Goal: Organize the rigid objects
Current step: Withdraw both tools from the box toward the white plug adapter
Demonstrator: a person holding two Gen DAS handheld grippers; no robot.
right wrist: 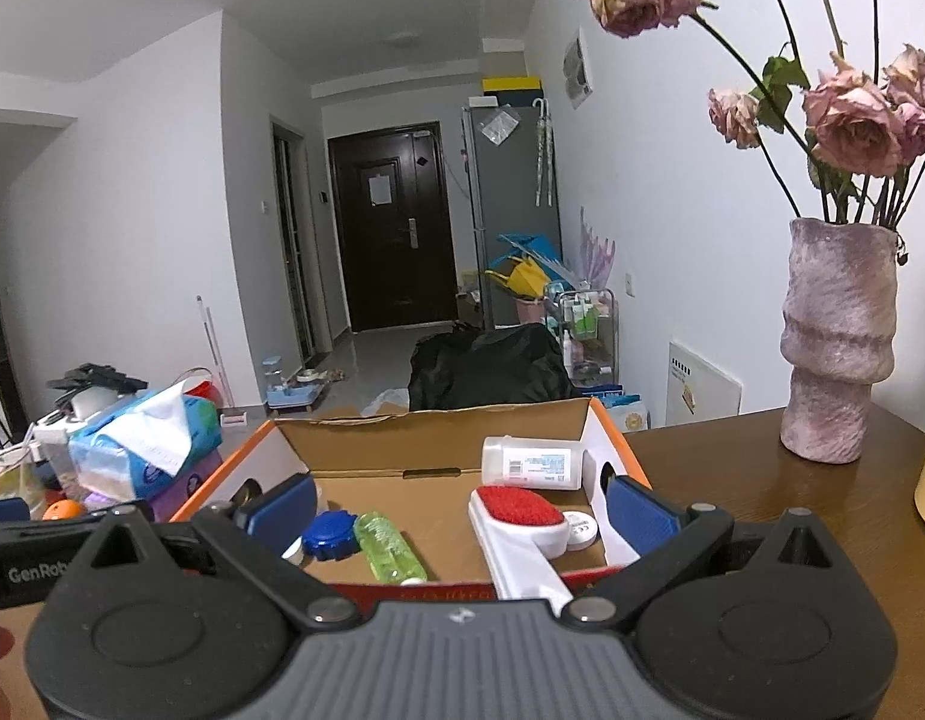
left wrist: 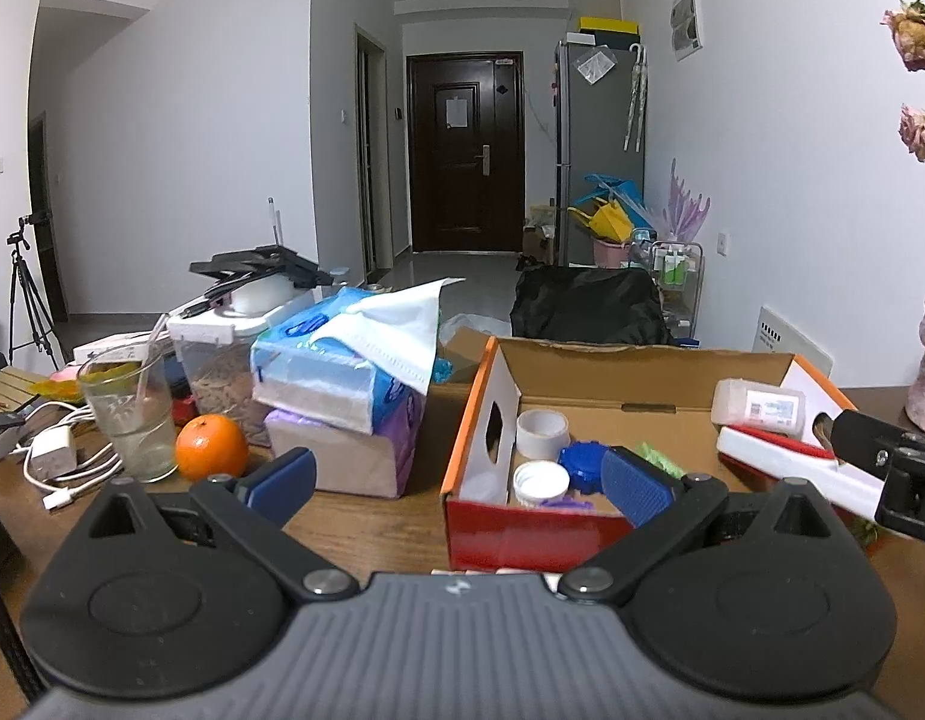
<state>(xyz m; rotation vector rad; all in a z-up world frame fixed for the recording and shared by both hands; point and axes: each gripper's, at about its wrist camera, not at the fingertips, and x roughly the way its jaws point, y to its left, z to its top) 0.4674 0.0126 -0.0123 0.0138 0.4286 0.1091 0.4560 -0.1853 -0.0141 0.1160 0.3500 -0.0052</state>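
Right wrist view: cardboard box [right wrist: 438, 450] on bench [right wrist: 732, 480] holding lint brush [right wrist: 516, 516], green bottle [right wrist: 387, 546], blue lid [right wrist: 329, 534]; right claw [right wrist: 462, 510] and left claw [left wrist: 459, 480] both spread apart, empty.

Both views close before box [left wrist: 582, 354]

On your left there's an orange [left wrist: 212, 447] sitting just beside a drinking glass [left wrist: 131, 414] with a straw in it, plus a white charger and cable [left wrist: 60, 456] sprawled over the wooden table [left wrist: 366, 525]. Behind the orange you've got stacked tissue packs [left wrist: 348, 384]. Over on your right, a fuzzy pink vase [right wrist: 837, 354] of wilted roses [right wrist: 852, 114]. Dark door [left wrist: 465, 150] down the hall, grey fridge [left wrist: 600, 138] beside it.
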